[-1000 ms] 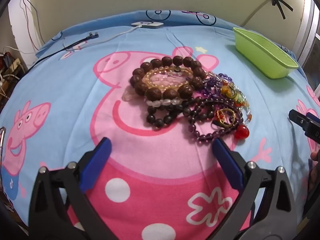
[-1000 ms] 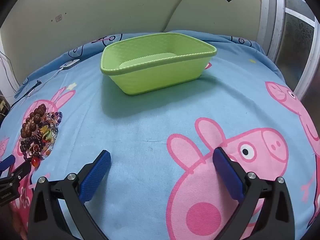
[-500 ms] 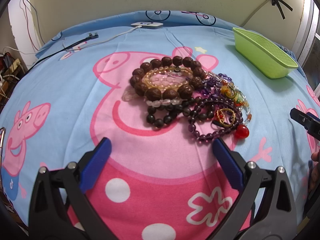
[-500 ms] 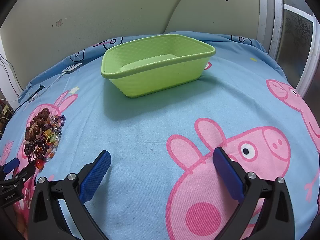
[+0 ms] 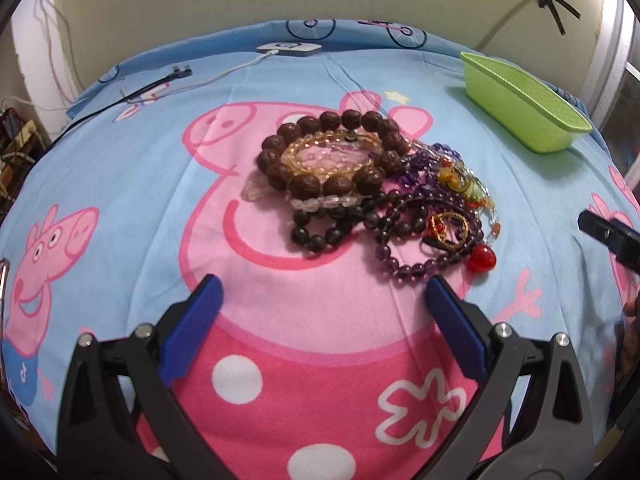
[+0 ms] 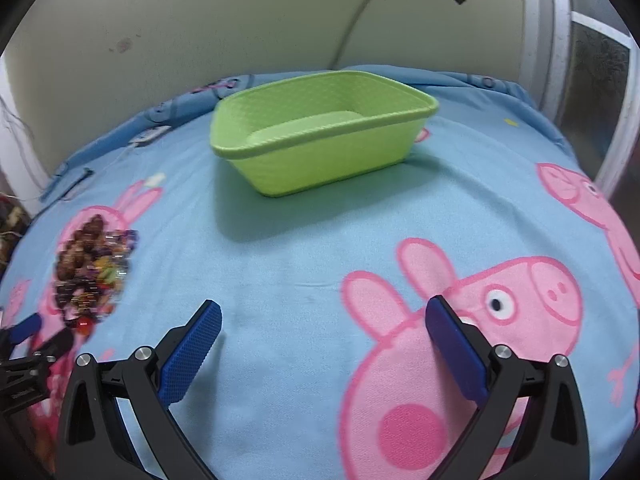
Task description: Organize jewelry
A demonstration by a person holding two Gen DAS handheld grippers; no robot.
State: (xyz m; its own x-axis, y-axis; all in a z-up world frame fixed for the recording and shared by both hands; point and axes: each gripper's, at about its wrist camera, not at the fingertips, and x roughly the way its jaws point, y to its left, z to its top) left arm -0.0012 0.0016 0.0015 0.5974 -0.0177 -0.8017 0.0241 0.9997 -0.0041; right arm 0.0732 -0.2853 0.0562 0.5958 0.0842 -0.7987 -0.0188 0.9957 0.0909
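Several beaded bracelets lie tangled in one heap on the bedsheet, well apart from the green basket. Both my left gripper and right gripper hold their fingers wide apart, clamping nothing. Beads look hard, slippery and loosely strung, so I judge pinching the big brown-bead bracelet across its near rim safest.

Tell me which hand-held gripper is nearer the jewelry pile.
Left. The left hand-held gripper hangs open just short of the jewelry pile; the right hand-held gripper is off to the pile's right, facing the green basket.
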